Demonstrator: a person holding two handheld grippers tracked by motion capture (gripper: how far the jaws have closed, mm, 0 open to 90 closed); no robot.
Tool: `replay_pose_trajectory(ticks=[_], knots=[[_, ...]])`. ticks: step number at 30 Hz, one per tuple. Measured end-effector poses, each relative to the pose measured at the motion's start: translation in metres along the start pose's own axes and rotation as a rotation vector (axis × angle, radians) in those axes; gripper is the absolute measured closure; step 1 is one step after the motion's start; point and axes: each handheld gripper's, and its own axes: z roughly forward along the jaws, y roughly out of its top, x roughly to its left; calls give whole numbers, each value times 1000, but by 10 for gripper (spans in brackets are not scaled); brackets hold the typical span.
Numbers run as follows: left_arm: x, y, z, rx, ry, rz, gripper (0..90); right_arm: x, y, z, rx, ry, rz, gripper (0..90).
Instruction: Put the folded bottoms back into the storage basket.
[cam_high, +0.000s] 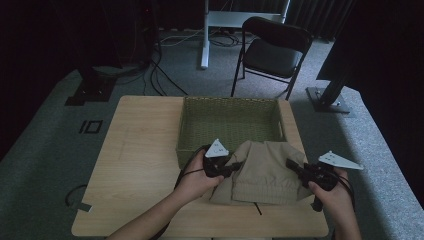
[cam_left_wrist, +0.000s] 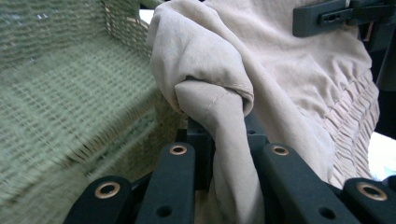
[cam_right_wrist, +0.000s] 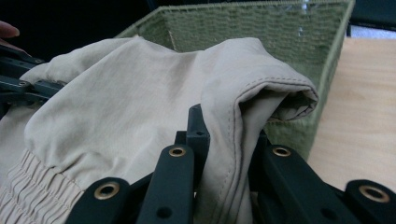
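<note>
Both tools, left tool and right tool, clamp the unlabelled beige garment beside the green basket.

Beige garment, light woven cloth, folded into a rough rectangle. Gathered elastic band along the near edge; stitched hems visible at both side folds. Held up off the bench, pinched at its left edge by the left hand-held gripper and at its right edge by the right hand-held gripper; cloth bunched between each pair of jaws. Far edge touches or overlaps the near wall of the green woven basket. Near edge hangs lower, slightly slack.
</note>
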Motion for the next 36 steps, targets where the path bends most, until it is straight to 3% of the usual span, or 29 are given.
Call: replay_pose_trajectory(ticks=[4,21,29,34,36], knots=[[8,12,-8,-32,2,-2,812,1,16,2,-28,21,8,796],[32,55,-27,-87,21,5,812,2,71,16,-68,49,-10,796],[46,74,-34,-105,21,-7,812,-4,90,27,-83,70,19,796],[62,87,-39,-127,20,-38,812,-8,107,36,-91,89,37,796],[66,90,-39,-130,28,-33,812,-8,113,39,-91,90,40,797]])
